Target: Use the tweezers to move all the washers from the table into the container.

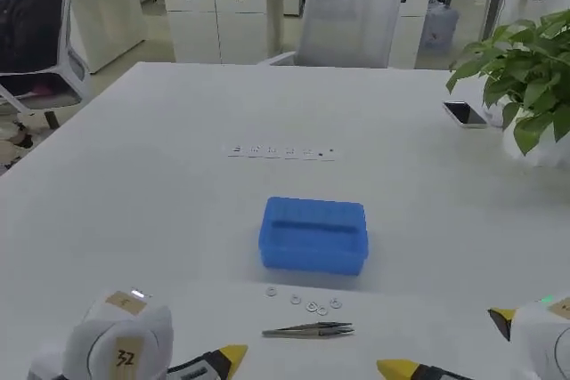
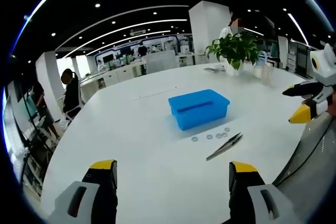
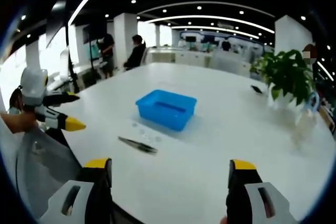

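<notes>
Work had not begun: the washers (image 1: pixel 303 302) lay on the table (image 1: pixel 134 220) at 6 o'clock from the blue container (image 1: pixel 313 236), with the tweezers (image 1: pixel 308 330) untouched just beside them. The left gripper (image 2: pixel 173 169) and right gripper (image 3: pixel 170 163) had their jaws spread, empty.

Left claw (image 2: pixel 173 166) jaws spread wide, right claw (image 3: pixel 169 164) likewise wide apart, both empty, pointing forward

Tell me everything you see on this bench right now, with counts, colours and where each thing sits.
container: one, blue, table centre
washers: five, silver, loose row in front of the container
tweezers: one, metal, just nearer than the washers
label strip: one, white, beyond the container
phone: one, dark, far right
plant: one, green, right edge
table: one, white
left gripper: one, yellow-tipped, open
right gripper: one, yellow-tipped, open
</notes>
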{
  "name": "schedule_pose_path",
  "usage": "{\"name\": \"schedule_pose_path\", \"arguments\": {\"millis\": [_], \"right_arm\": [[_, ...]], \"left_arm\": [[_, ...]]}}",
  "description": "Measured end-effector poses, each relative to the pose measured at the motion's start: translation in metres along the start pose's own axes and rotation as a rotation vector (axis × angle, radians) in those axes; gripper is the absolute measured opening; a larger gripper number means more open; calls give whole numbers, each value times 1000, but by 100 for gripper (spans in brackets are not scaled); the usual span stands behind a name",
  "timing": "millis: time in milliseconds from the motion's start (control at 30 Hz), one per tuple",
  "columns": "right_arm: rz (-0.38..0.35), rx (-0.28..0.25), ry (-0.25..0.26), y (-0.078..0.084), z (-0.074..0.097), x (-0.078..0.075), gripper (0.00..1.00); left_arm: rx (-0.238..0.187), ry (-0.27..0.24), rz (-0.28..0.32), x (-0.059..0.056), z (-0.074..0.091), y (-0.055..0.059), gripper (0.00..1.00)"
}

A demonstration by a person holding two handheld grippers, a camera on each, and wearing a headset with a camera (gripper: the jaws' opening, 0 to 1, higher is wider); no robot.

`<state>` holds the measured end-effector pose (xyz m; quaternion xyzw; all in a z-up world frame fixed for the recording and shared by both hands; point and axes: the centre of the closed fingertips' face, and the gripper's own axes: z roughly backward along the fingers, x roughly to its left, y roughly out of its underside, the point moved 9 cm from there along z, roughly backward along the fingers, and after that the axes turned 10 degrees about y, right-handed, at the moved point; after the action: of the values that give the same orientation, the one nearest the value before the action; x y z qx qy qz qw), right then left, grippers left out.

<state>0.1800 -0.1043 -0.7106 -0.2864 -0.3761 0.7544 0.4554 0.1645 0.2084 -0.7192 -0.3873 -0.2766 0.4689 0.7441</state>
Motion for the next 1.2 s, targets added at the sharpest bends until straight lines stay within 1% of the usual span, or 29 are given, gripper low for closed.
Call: {"name": "schedule_pose_path", "arguments": {"millis": [167,300,433,833,967,1100,1200], "right_arm": [[-11,2,-1,0,0,-1,90],[-17,2,-4,0,0,0,90],[-6,12,-9,0,-1,1,90],[-11,26,-16,2,-2,1,90],[-6,31,-20,3,-2,2,90],[17,38,-24,3,-3,4,90],[29,43,-27,2,-4,5,89]], "left_arm": [[5,-1,5,1,-1,1,89],[19,2,-8,0,-2,2,89],[28,5,-25,-2,-3,2,89],[36,8,-37,-3,-3,2,89],[25,17,-37,-4,-3,1,88],[30,40,-33,-6,-4,0,87],[34,66,-26,-8,-5,0,84]]}}
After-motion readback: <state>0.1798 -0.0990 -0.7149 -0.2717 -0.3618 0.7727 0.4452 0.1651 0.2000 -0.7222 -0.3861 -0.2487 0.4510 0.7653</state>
